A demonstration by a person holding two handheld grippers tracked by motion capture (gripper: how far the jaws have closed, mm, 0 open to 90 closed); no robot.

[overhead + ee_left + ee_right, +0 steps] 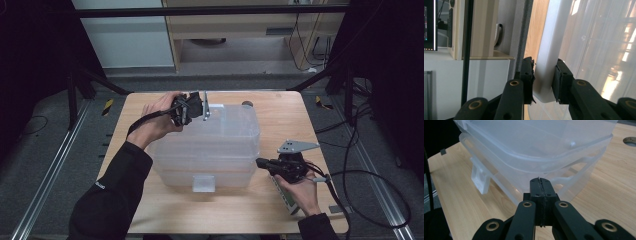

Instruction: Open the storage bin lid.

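Observation:
A clear plastic storage box (210, 150) with its lid (225, 125) on stands in the middle of the wooden table (280, 120). At the far edge of the lid, my left gripper (207, 111) is shut on the lid's white latch (549, 50), one jaw on each side of it (544, 75). My right gripper (260, 162) is shut with nothing in it; its tips (541, 182) sit close to the box's (536, 142) near right corner. A second white latch (203, 183) hangs down on the near side (480, 176).
A round hole (247, 104) sits in the table behind the box. A flat white-green object (285, 197) lies under the right hand. Cables (370, 175) loop off the table's right edge. Black frame posts and a cabinet (240, 30) stand beyond the table.

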